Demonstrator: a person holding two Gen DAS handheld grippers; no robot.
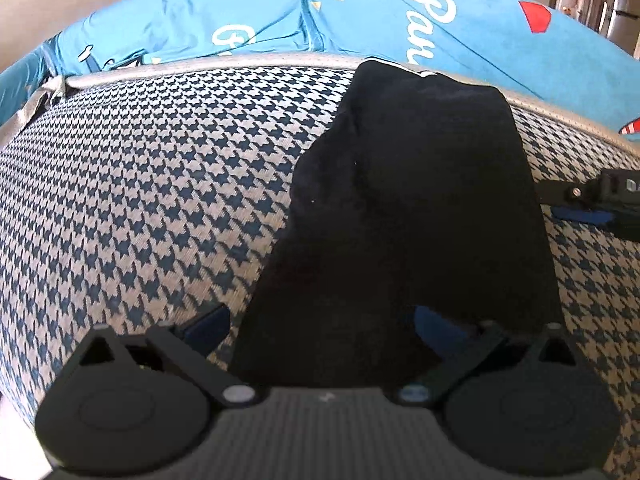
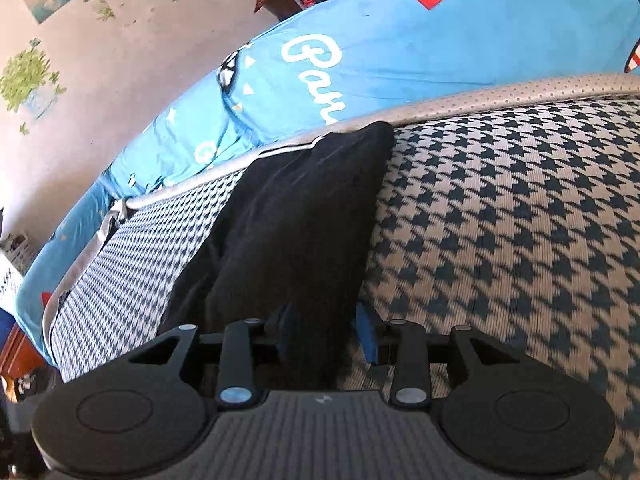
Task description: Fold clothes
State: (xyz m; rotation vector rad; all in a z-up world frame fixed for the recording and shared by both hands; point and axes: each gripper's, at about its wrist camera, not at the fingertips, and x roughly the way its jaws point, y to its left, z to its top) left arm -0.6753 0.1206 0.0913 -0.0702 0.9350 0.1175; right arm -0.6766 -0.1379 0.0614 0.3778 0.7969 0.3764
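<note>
A black garment (image 1: 420,180) lies as a long folded strip on a houndstooth mat (image 1: 140,180), its far end at the mat's grey border. My left gripper (image 1: 322,328) is open wide over the strip's near end, its blue pads well apart and not pressing the cloth. In the right wrist view the same garment (image 2: 300,208) runs away from my right gripper (image 2: 326,330), with a fold of cloth between the narrow-set jaws. The right pad stands just clear of that fold. The right gripper (image 1: 576,202) also shows at the strip's right edge in the left wrist view.
Blue printed bedding (image 1: 360,20) lies bunched behind the mat's grey border (image 1: 200,66). The houndstooth mat (image 2: 500,220) stretches bare to the right of the garment. A wall with plant stickers (image 2: 28,76) rises on the left, and wooden furniture (image 2: 16,352) stands below it.
</note>
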